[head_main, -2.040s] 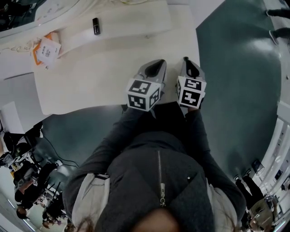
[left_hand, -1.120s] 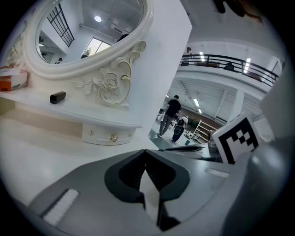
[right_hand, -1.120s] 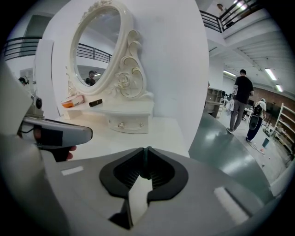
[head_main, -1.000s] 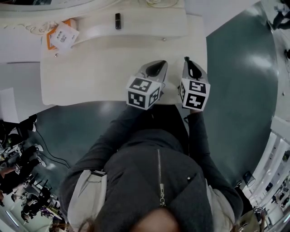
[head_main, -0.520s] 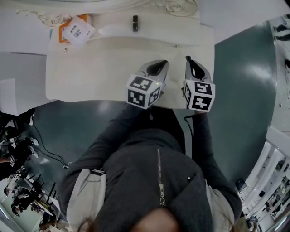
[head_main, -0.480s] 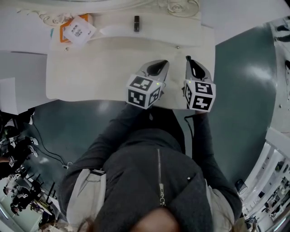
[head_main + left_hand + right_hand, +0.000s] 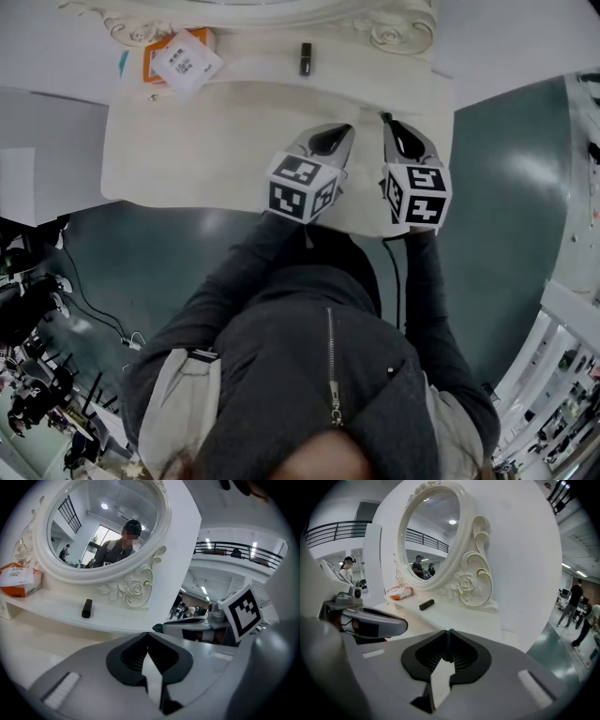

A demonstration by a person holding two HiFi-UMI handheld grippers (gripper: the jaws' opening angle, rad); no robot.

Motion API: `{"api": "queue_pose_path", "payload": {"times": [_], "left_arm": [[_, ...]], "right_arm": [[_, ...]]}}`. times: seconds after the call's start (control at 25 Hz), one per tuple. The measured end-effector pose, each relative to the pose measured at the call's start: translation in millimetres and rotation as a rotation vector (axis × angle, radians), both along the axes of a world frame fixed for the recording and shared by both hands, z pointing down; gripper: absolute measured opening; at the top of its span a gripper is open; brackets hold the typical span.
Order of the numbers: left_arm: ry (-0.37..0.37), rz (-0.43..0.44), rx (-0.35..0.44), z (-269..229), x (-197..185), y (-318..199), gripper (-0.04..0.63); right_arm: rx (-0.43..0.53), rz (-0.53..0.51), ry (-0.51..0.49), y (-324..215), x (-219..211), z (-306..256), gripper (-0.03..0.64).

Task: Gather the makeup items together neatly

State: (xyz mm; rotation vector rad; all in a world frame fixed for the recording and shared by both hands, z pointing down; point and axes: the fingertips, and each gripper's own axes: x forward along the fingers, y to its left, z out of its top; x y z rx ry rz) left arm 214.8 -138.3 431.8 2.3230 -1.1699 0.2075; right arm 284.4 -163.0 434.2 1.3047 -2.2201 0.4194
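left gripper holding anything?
No, the left gripper has its jaws closed tip to tip with nothing between them.

Ahead of me an oval mirror [image 7: 89, 527] in a carved white frame stands along the back edge of the cream dressing table [image 7: 187, 155], with teal floor [image 7: 511, 206] around it.

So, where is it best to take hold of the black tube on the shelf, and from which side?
Grip the black tube at mid-length, with the jaws across its narrow width. It lies flat on the shelf with one end toward the mirror, so come from the front and above. The mirror blocks the back.
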Motion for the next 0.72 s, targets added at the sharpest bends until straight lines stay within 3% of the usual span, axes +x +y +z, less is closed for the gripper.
{"api": "queue_pose_path", "payload": {"times": [0.32, 0.72], "left_arm": [[0.000, 0.008, -0.004, -6, -10, -13, 0.009], [-0.001, -0.043, 0.009, -13, -33, -32, 0.009]], "right_arm": [[0.005, -0.072, 0.042, -18, -18, -8, 0.032], [0.030, -0.113, 0.018, -45, -50, -21, 0.032]]}}
